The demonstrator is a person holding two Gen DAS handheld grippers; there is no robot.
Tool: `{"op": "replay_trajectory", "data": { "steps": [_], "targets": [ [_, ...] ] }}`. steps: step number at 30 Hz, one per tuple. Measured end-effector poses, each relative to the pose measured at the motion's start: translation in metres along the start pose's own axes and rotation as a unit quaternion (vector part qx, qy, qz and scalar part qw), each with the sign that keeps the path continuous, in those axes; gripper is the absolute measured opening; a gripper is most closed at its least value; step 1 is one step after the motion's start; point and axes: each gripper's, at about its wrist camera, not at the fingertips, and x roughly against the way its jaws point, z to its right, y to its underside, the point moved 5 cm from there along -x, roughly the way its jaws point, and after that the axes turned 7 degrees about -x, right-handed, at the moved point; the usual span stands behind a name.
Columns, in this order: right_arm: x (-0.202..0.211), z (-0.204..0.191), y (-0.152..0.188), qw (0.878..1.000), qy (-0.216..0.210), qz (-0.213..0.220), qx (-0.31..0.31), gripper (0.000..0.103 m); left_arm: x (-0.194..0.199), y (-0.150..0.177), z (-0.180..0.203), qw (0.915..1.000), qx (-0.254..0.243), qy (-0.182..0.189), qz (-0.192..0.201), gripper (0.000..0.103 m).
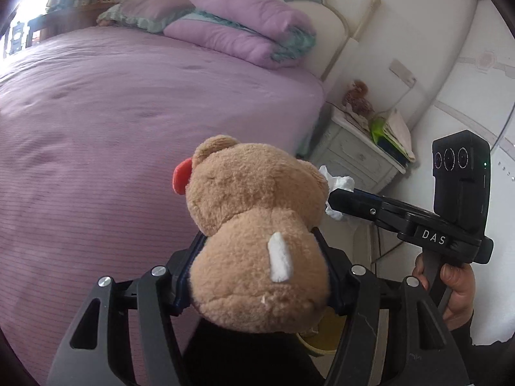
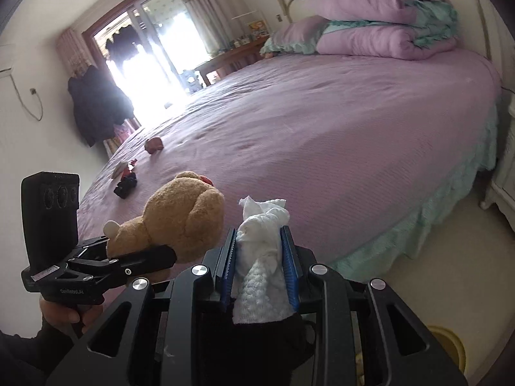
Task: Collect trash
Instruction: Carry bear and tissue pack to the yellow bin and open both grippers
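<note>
My left gripper point(image 1: 257, 257) is shut on a tan teddy bear point(image 1: 254, 225) and holds it above the edge of the purple bed point(image 1: 128, 112). The bear also shows in the right wrist view point(image 2: 180, 212), clamped in the left gripper point(image 2: 151, 254). My right gripper point(image 2: 259, 257) is shut on a crumpled white tissue point(image 2: 262, 257); in the left wrist view the right gripper point(image 1: 334, 196) sits just right of the bear with the tissue point(image 1: 336, 181) sticking out. Small dark and red scraps point(image 2: 127, 181) and a pinkish lump point(image 2: 154, 144) lie on the far part of the bed point(image 2: 322, 122).
A yellow bin point(image 2: 450, 347) stands on the floor below the grippers, its rim also in the left wrist view point(image 1: 325, 337). A white nightstand point(image 1: 357, 151) with books stands beside the bed. Folded quilts and pillows point(image 2: 379, 32) lie at the headboard. A dark coat point(image 2: 96, 103) hangs by the window.
</note>
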Motion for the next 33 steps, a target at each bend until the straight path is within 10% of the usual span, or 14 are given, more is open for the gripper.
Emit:
{"op": "replay_trajectory", "data": {
  "steps": [11,21,33],
  "targets": [
    [0.078,0.122,0.094,0.983,0.095,0.006,-0.159,0.027,-0.102,0.047,0.117,0.9875,-0.069,0.094,-0.105,0.062],
    [0.116,0.196,0.16,0.953,0.165,-0.003,-0.253,0.027,-0.19,0.114,0.187,0.956,-0.127,0.14,-0.224,0.063],
    [0.119,0.225,0.191,0.943,0.186,-0.028,-0.274,0.027,-0.221,0.121,0.204,0.9509,-0.144,0.142,-0.234,0.075]
  ]
}}
